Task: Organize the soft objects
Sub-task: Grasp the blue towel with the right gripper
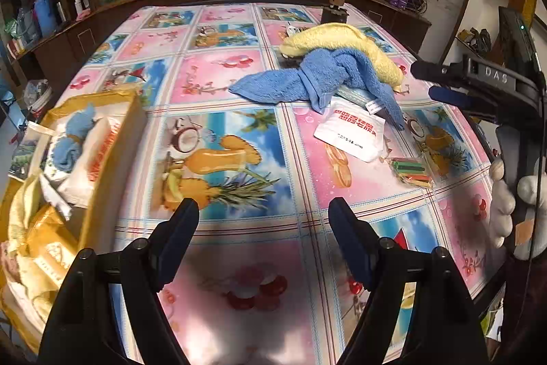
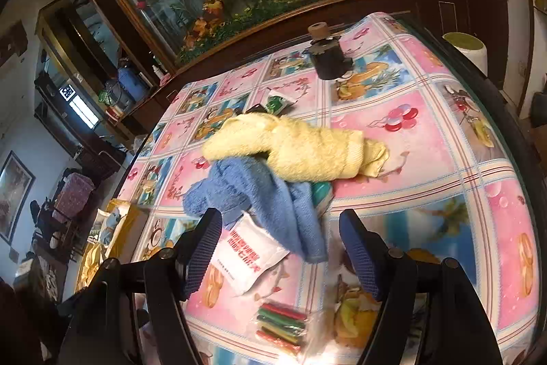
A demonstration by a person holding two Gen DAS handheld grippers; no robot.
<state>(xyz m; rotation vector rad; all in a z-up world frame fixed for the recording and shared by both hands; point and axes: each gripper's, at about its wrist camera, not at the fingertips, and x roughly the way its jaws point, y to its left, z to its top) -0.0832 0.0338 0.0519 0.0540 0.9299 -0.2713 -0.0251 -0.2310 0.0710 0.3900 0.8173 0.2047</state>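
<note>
peeking from beneath blue towel, half-hidden white packet; both jaws wide, empty

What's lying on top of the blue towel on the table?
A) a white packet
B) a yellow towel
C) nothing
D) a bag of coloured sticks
B: the yellow towel drapes over the blue towel; the white packet lies partly under the blue one.

Blue towel, yellow towel, white packet red print, tablecloth pink-blue fruit squares.
</note>
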